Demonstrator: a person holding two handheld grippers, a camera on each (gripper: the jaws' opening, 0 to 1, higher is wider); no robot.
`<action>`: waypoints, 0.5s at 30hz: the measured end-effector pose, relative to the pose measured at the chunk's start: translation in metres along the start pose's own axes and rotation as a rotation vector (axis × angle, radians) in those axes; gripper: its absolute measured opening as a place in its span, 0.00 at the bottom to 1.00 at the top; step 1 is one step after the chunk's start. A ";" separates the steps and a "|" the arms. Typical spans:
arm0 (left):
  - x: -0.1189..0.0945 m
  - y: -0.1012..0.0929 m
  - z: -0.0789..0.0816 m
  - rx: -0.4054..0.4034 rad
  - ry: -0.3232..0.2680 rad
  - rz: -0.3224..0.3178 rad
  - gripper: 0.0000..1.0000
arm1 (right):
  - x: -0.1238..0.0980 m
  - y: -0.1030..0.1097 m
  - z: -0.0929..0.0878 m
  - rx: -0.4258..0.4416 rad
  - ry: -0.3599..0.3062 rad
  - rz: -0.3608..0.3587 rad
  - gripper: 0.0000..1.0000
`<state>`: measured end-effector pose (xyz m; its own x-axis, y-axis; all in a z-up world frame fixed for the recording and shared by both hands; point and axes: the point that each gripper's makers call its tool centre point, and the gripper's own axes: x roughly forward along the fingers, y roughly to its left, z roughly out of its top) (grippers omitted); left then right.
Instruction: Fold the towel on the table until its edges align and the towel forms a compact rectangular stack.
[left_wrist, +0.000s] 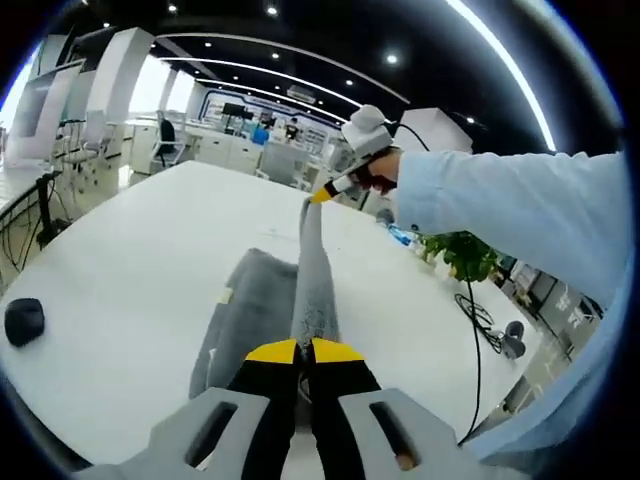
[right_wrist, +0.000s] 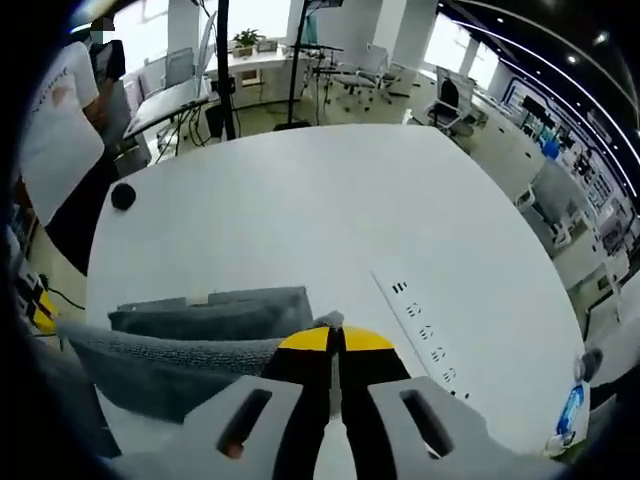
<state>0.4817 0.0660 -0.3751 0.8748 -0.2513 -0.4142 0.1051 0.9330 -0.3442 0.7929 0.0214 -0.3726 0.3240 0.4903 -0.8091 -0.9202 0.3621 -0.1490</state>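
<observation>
Left gripper view: one dark round object (left_wrist: 24, 320) at the far left of the white desk (left_wrist: 130, 260). Our left tool (left_wrist: 304, 352) is pressed together, pinching one grey towel (left_wrist: 262, 300); a taut band of cloth rises from it to the right tool (left_wrist: 322, 194), held by a sleeved arm (left_wrist: 520, 215). The remaining towel lies on the desk.

Right gripper view: the towel's folded layers (right_wrist: 215, 318) lie left of our right tool (right_wrist: 336, 340), which pinches its edge. One power strip (right_wrist: 420, 328) lies to the right.
</observation>
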 end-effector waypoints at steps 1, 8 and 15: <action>0.001 0.003 0.000 -0.003 -0.003 0.007 0.02 | 0.002 0.000 0.001 -0.002 0.002 0.000 0.00; 0.001 0.016 0.000 -0.030 -0.033 0.046 0.02 | 0.022 -0.001 0.005 0.005 0.018 0.007 0.00; 0.001 0.029 -0.008 -0.058 -0.039 0.082 0.03 | 0.039 0.007 0.009 0.005 0.036 0.018 0.00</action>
<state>0.4816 0.0910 -0.3917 0.8971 -0.1639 -0.4103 0.0063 0.9333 -0.3591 0.8007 0.0505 -0.4006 0.2991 0.4682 -0.8314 -0.9246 0.3577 -0.1311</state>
